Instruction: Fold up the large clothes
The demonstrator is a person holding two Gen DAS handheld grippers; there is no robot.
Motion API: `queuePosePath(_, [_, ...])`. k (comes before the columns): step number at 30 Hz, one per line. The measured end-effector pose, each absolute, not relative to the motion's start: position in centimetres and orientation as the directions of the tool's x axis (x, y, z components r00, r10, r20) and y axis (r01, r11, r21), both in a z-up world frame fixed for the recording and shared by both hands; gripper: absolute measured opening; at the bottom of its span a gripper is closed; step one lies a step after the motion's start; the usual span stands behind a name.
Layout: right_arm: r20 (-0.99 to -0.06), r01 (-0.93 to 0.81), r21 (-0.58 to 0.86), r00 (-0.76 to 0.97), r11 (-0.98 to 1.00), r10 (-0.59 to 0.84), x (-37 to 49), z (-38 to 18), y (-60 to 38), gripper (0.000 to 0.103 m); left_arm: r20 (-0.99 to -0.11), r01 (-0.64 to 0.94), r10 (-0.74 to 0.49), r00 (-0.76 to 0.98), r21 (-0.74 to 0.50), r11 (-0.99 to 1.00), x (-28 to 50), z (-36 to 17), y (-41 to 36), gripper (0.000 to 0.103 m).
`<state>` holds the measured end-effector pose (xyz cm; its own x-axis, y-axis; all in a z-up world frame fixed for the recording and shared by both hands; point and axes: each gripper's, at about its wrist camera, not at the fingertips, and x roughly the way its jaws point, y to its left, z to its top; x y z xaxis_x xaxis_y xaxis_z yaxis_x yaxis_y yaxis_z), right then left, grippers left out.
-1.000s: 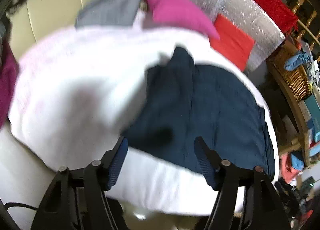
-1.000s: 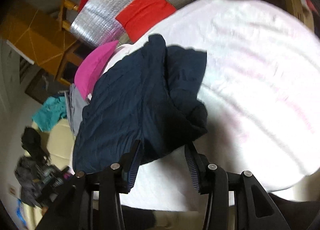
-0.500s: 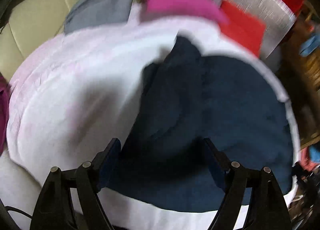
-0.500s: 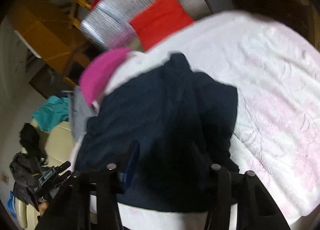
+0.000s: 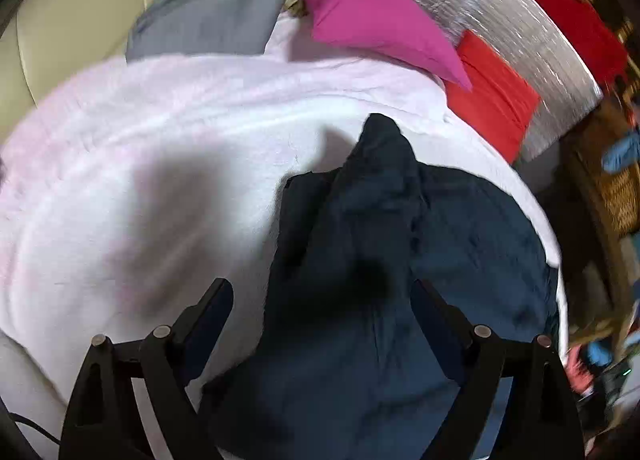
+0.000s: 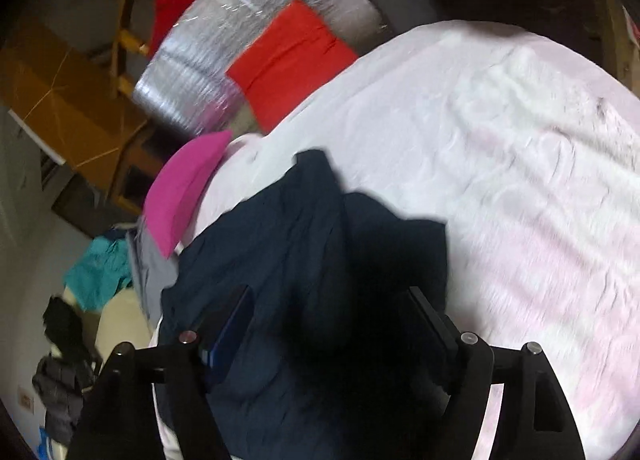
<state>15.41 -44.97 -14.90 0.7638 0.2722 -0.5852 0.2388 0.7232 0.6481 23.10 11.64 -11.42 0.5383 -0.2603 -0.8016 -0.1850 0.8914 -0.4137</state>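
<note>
A dark navy garment [image 5: 460, 240] lies rumpled on a pale pink-white blanket [image 5: 160, 139], with a bunched ridge running up its middle. My left gripper [image 5: 320, 296] hovers over the garment's near part, jaws opening wide; the cloth lies under the gap and neither pad presses on it. In the right wrist view the same navy garment [image 6: 280, 240] spreads over the blanket [image 6: 500, 159]. My right gripper [image 6: 332, 312] is above its dark folded part, jaws opening, cloth beneath but not pinched.
A magenta pillow [image 5: 372, 15], a grey garment [image 5: 216, 11] and a red cloth [image 5: 488, 91] on a silver foil mat [image 5: 500, 7] lie beyond the blanket. A wicker basket [image 5: 616, 187] stands at the right, a beige sofa [image 5: 60, 19] at the left.
Both grippers have moved in over the navy garment, which now fills more of each view. Both pairs of jaws stand wider; the right ones no longer sit close around the bunched cloth.
</note>
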Motion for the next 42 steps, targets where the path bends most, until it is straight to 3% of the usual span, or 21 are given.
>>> queuePosePath(7, [-0.66, 0.349, 0.67, 0.685, 0.656, 0.31, 19.7, -19.2, -46.7, 0.079, -0.782, -0.254, -0.387, 0.488, -0.552, 0.794, 24.4, -15.7, 12.3, 0.09])
queuePosePath(9, [-0.651, 0.322, 0.676, 0.683, 0.662, 0.332, 20.2, -19.3, -46.0, 0.079, -0.78, -0.259, -0.371, 0.503, -0.546, 0.796, 24.2, -15.6, 12.3, 0.09])
queuePosePath(10, [-0.651, 0.31, 0.664, 0.686, 0.68, 0.323, 20.3, -19.0, -45.6, 0.077, -0.777, -0.252, -0.355, 0.52, -0.537, 0.805, 24.1, -15.3, 12.2, 0.09])
queuePosePath(12, [-0.645, 0.285, 0.636, 0.706, 0.717, 0.292, 20.5, -18.2, -44.5, 0.053, -0.755, -0.226, -0.334, 0.564, -0.53, 0.817, 23.9, -14.2, 11.9, 0.089])
queuePosePath(14, [-0.596, 0.231, 0.624, 0.759, 0.747, 0.264, 20.1, -16.4, -44.0, 0.045, -0.741, -0.206, -0.302, 0.599, -0.507, 0.837, 23.7, -13.2, 11.5, 0.089])
queuePosePath(16, [-0.602, 0.231, 0.571, 0.77, 0.787, 0.211, 20.1, -15.8, -43.7, 0.043, -0.783, -0.232, -0.233, 0.576, -0.43, 0.873, 23.7, -13.5, 10.7, 0.089])
queuePosePath(19, [-0.7, 0.31, 0.54, 0.681, 0.783, 0.214, 21.6, -18.4, -43.7, 0.043, -0.835, -0.265, -0.226, 0.502, -0.397, 0.879, 24.1, -15.3, 10.1, 0.089])
queuePosePath(24, [-0.661, 0.311, 0.554, 0.728, 0.772, 0.18, 21.0, -16.1, -44.1, 0.047, -0.799, -0.253, -0.168, 0.577, -0.371, 0.894, 23.6, -12.5, 9.8, 0.089])
queuePosePath(25, [-0.646, 0.309, 0.566, 0.743, 0.764, 0.178, 20.8, -15.6, -44.3, 0.05, -0.776, -0.24, -0.171, 0.608, -0.384, 0.892, 23.4, -11.5, 9.5, 0.089])
queuePosePath(27, [-0.595, 0.279, 0.598, 0.782, 0.751, 0.183, 21.0, -14.5, -44.3, 0.066, -0.736, -0.196, -0.176, 0.654, -0.39, 0.9, 24.0, -10.0, 9.1, 0.089])
queuePosePath(28, [-0.586, 0.27, 0.601, 0.789, 0.752, 0.184, 21.3, -14.1, -44.3, 0.067, -0.732, -0.175, -0.175, 0.658, -0.375, 0.911, 24.6, -9.5, 8.4, 0.089])
queuePosePath(33, [-0.575, 0.253, 0.637, 0.785, 0.728, 0.23, 25.1, -13.8, -44.4, 0.068, -0.776, -0.184, -0.234, 0.586, -0.408, 0.894, 28.1, -10.7, 7.1, 0.089])
queuePosePath(38, [-0.65, 0.277, 0.586, 0.722, 0.761, 0.238, 29.7, -16.0, -42.8, 0.068, -0.799, -0.235, -0.256, 0.544, -0.438, 0.868, 29.5, -13.5, 7.4, 0.089])
queuePosePath(40, [-0.663, 0.268, 0.577, 0.706, 0.771, 0.251, 30.6, -16.7, -42.5, 0.06, -0.811, -0.253, -0.219, 0.543, -0.407, 0.878, 29.4, -13.5, 7.5, 0.088])
queuePosePath(41, [-0.666, 0.257, 0.567, 0.701, 0.782, 0.253, 30.9, -16.7, -42.3, 0.04, -0.81, -0.263, -0.211, 0.547, -0.405, 0.876, 29.5, -13.4, 7.6, 0.086])
queuePosePath(42, [-0.674, 0.258, 0.551, 0.699, 0.794, 0.24, 31.1, -16.6, -42.1, 0.035, -0.805, -0.269, -0.2, 0.558, -0.403, 0.875, 29.5, -13.4, 7.7, 0.08])
